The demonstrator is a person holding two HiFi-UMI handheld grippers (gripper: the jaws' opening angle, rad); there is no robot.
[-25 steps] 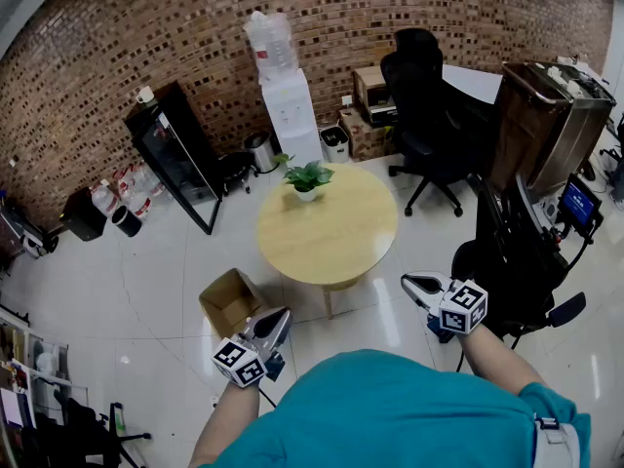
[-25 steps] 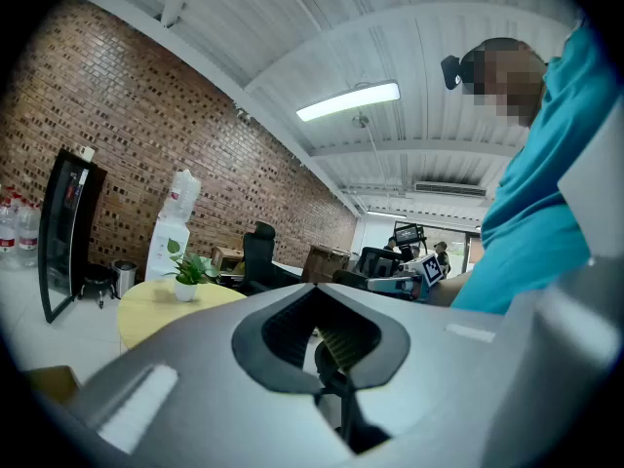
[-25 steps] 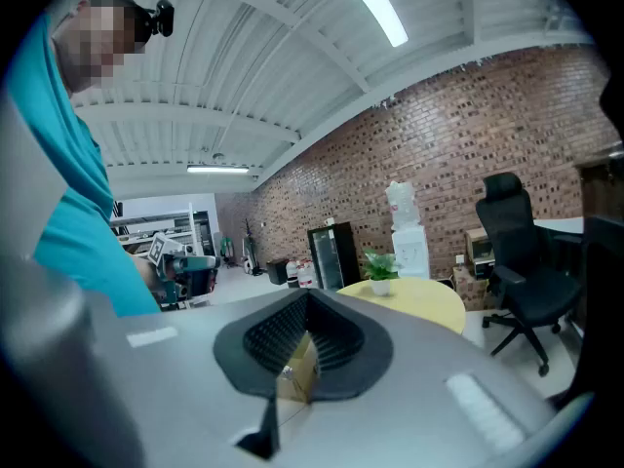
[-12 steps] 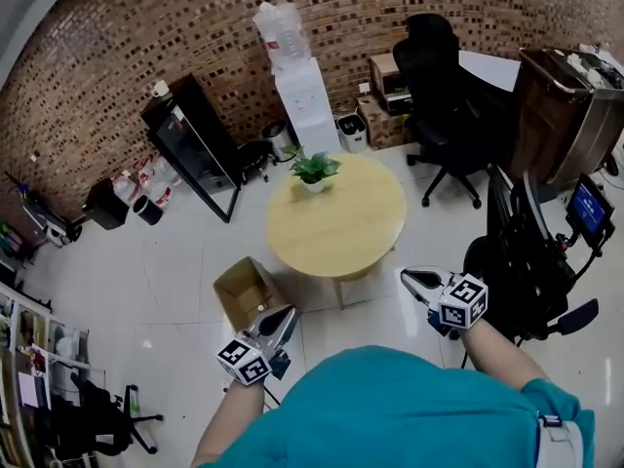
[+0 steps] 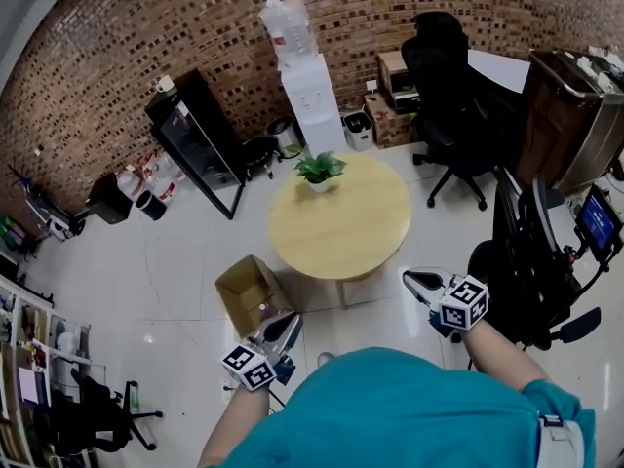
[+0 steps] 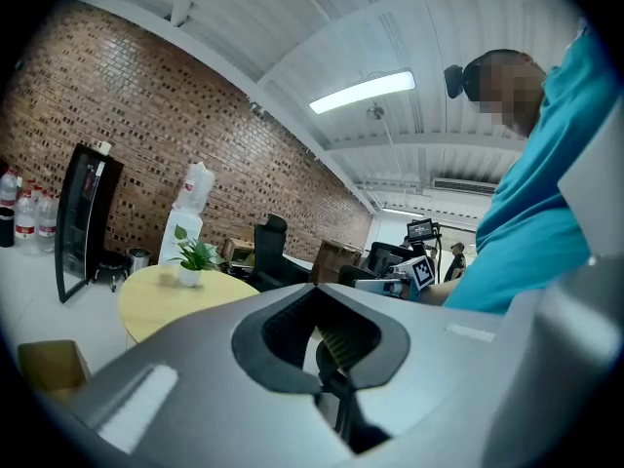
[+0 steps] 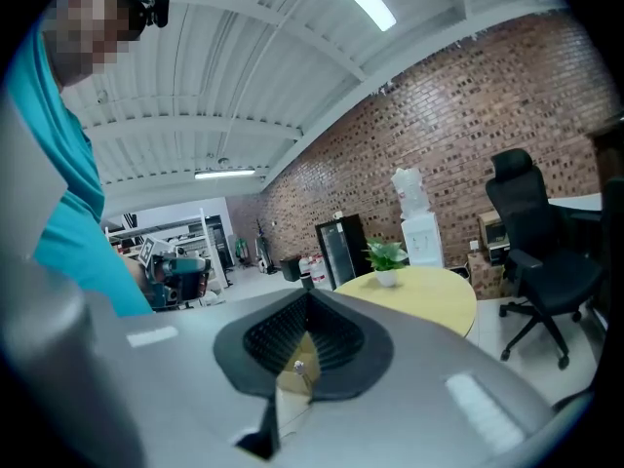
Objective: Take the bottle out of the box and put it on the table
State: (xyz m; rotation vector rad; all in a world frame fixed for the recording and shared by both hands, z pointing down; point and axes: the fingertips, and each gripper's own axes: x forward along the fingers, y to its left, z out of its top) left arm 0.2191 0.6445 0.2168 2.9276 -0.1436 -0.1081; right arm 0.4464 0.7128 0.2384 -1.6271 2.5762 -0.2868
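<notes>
An open cardboard box [image 5: 244, 291] stands on the white floor left of the round wooden table [image 5: 341, 220]. Something small and pale, probably the bottle's cap [image 5: 261, 307], shows inside the box. My left gripper [image 5: 291, 318] is shut and empty, held level just off the box's near right corner. In the left gripper view the box [image 6: 47, 367] lies low at the left. My right gripper [image 5: 409, 280], also shut and empty, hovers off the table's near right edge. Through its pad window the right gripper view shows the box [image 7: 291, 383] and the cap [image 7: 297, 365].
A potted plant [image 5: 318, 171] sits at the table's far edge. Behind it are a water dispenser [image 5: 304, 91], a black cabinet [image 5: 195, 139] and bins. A black office chair [image 5: 450, 86] and a dark rig with a screen [image 5: 546, 261] stand to the right.
Both grippers have sunk a little and shifted, still shut. The left one now sits closer to the box's near corner. The head view has swung, so box and table appear further right.
</notes>
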